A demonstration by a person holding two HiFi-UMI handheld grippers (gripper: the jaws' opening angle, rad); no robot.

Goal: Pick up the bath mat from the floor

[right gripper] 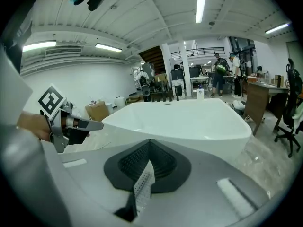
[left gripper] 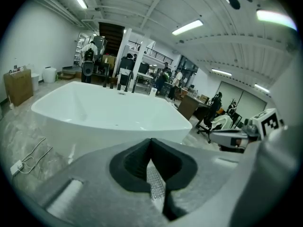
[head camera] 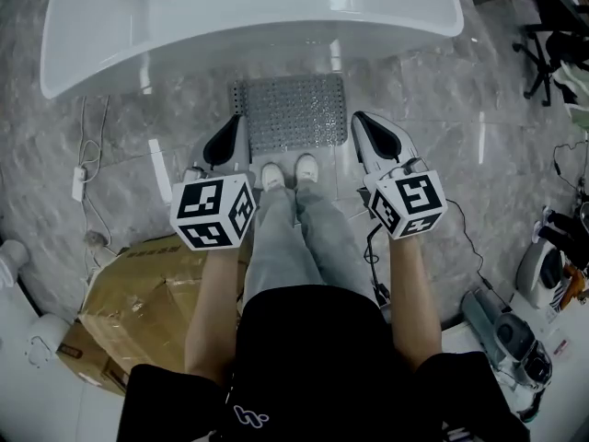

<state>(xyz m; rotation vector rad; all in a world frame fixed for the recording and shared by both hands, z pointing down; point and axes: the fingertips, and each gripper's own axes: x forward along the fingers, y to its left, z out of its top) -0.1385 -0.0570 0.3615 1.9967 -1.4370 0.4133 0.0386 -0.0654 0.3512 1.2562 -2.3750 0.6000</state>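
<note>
Both tools are unready for a pick. The left gripper (head camera: pixel 237 125) and the right gripper (head camera: pixel 361 122) each have their jaws pressed together with nothing pinched. A dotted sliver shows in the slit of each; whether that is pad lining or the mat seen beyond cannot be told. The bath mat (head camera: pixel 288 110) lies flat on the marble floor (head camera: pixel 166 109), just before the bathtub (head camera: pixel 386 21). In the head view the two grippers stand either side of it, both well above it. Hazards noted:

- If the jaws reach the mat unopened, they would only prod or shove it toward the tub.
- The mat is thin and lies flush. Jaws brought down steeply would likely strike the hard floor and skid rather than get under an edge.
- Its knobbled face suggests it may cling to the floor, so a light pinch could slip off.
- The person's shoes (head camera: pixel 273 175) stand at the near edge. Whether they rest on it is unclear, but any weight there would pin the mat during a lift.
- The tub wall is close behind, and a forward reach could knock it.
- A one-sided hold would let the limp mat fold and drag.
</note>
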